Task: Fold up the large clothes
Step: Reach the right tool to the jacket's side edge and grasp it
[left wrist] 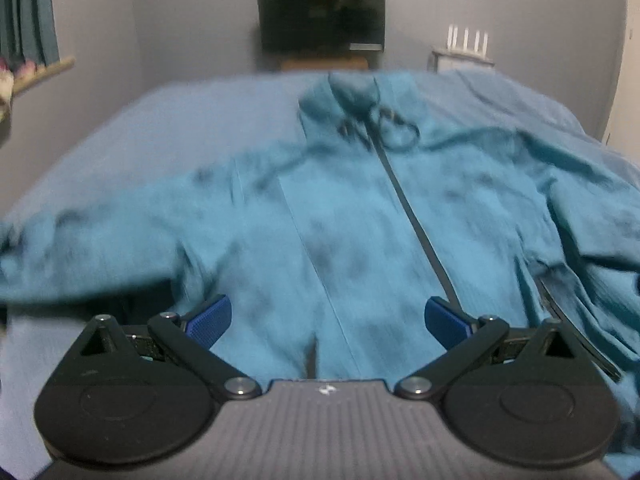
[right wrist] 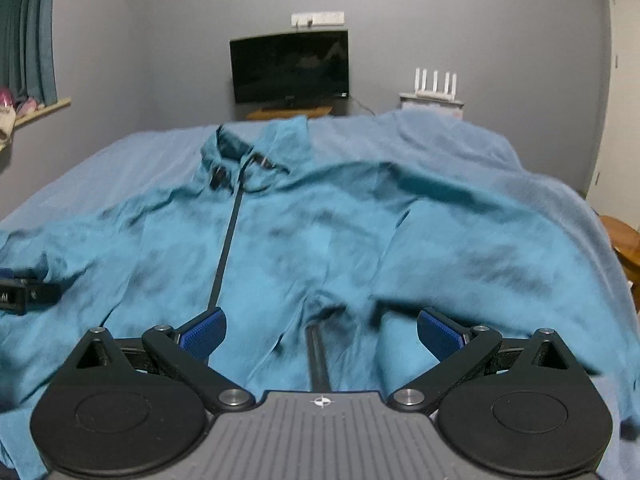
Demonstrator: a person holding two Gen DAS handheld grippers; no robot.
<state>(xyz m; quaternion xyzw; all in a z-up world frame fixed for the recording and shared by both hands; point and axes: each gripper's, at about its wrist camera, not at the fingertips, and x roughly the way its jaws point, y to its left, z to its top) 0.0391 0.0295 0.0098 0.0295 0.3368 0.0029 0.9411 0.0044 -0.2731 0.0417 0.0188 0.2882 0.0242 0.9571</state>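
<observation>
Teal zip-front jacket (left wrist: 360,208) spread face-up on blue-sheeted bed (left wrist: 200,112), sleeves out. Left gripper (left wrist: 327,322) and right gripper (right wrist: 321,330) both spread wide, empty, over hem. Risk: thin wrinkled fabric bunches, pads pinch one layer only, fold skews.

A home bedroom. A bed (right wrist: 100,160) with a light blue sheet fills the room; beyond its far end a dark television (right wrist: 290,66) stands on a low wooden stand against the grey wall. Left of the bed hang teal curtains (right wrist: 28,32) above a windowsill.
</observation>
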